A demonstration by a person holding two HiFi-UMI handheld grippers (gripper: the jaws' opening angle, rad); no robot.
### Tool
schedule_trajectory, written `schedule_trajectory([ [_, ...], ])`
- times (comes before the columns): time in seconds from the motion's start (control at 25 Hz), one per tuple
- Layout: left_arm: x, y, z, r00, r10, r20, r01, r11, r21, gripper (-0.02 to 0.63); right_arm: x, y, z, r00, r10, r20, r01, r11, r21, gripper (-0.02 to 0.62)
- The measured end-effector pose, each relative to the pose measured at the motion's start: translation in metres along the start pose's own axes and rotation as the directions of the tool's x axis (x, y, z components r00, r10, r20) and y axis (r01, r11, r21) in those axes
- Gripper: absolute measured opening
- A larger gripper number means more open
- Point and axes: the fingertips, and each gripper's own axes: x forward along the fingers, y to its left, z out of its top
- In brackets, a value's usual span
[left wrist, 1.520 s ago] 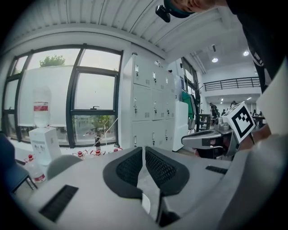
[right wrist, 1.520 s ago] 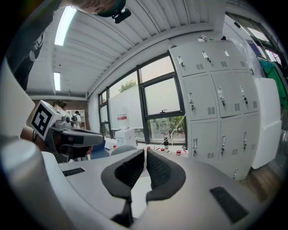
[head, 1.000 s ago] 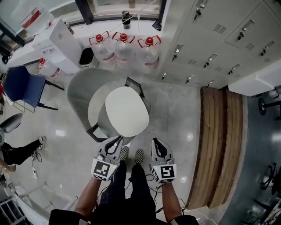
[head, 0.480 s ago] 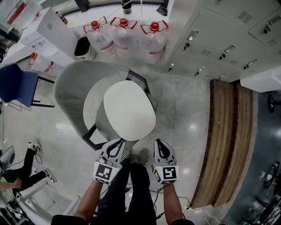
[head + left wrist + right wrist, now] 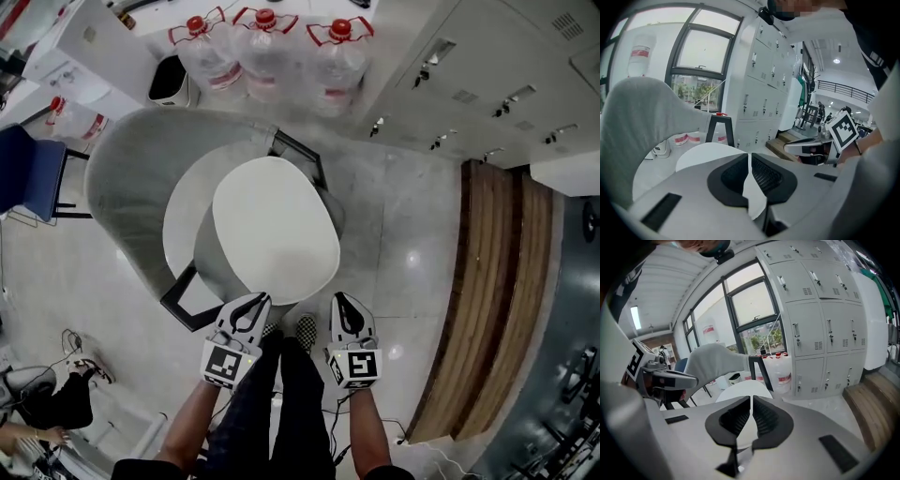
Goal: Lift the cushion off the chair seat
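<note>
A white oval cushion (image 5: 277,230) lies flat on the seat of a grey chair (image 5: 122,178) with a high curved back and black arm frames. Both grippers are held in front of its near edge. In the head view my left gripper (image 5: 256,300) points at the cushion's near left rim and my right gripper (image 5: 339,298) stands just off its near right rim. Both are shut with nothing between the jaws. The left gripper view shows the cushion (image 5: 701,152) just beyond the closed tips (image 5: 750,157). In the right gripper view the cushion (image 5: 743,391) lies past that gripper's tips (image 5: 751,399).
Three large water bottles (image 5: 267,42) and a black bin (image 5: 171,82) stand behind the chair. Grey lockers (image 5: 469,84) line the back right, with a wooden bench (image 5: 487,300) to the right. A blue chair (image 5: 33,173) is at left, and a person's legs (image 5: 56,398) at lower left.
The view and both grippers have come down toward the chair, which now looks larger. The gripper tips have closed in on the cushion's near edge. Both stay shut.
</note>
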Motion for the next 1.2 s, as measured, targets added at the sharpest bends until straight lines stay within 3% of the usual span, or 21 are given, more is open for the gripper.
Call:
schedule_trajectory([
  [0.08, 0.007, 0.002, -0.012, 1.0, -0.003, -0.02, 0.003, 1.0, 0.002, 0.035, 0.008, -0.004, -0.011, 1.0, -0.001, -0.007, 0.001, 1.0, 0.008, 0.038],
  [0.24, 0.021, 0.008, -0.025, 1.0, 0.002, 0.024, -0.002, 1.0, -0.007, 0.035, 0.023, -0.011, -0.031, 1.0, -0.009, -0.022, 0.009, 1.0, 0.021, 0.038],
  [0.36, 0.026, 0.013, -0.038, 1.0, 0.0, -0.007, 0.0, 1.0, -0.014, 0.035, 0.033, -0.015, -0.04, 1.0, -0.017, -0.026, 0.018, 1.0, 0.022, 0.038],
  [0.88, 0.048, 0.022, -0.058, 1.0, -0.012, -0.012, 0.011, 1.0, -0.024, 0.035, 0.07, -0.038, -0.091, 0.994, -0.001, -0.107, 0.008, 0.997, 0.071, 0.043],
  [1.04, 0.049, 0.024, -0.064, 1.0, -0.002, 0.012, 0.002, 1.0, -0.028, 0.035, 0.078, -0.046, -0.105, 0.991, 0.019, -0.131, -0.001, 0.991, 0.133, 0.112],
  [1.2, 0.048, 0.027, -0.079, 0.999, 0.005, -0.054, -0.008, 0.999, -0.05, 0.035, 0.086, -0.045, -0.114, 0.988, 0.071, -0.138, -0.046, 0.983, 0.177, 0.161],
])
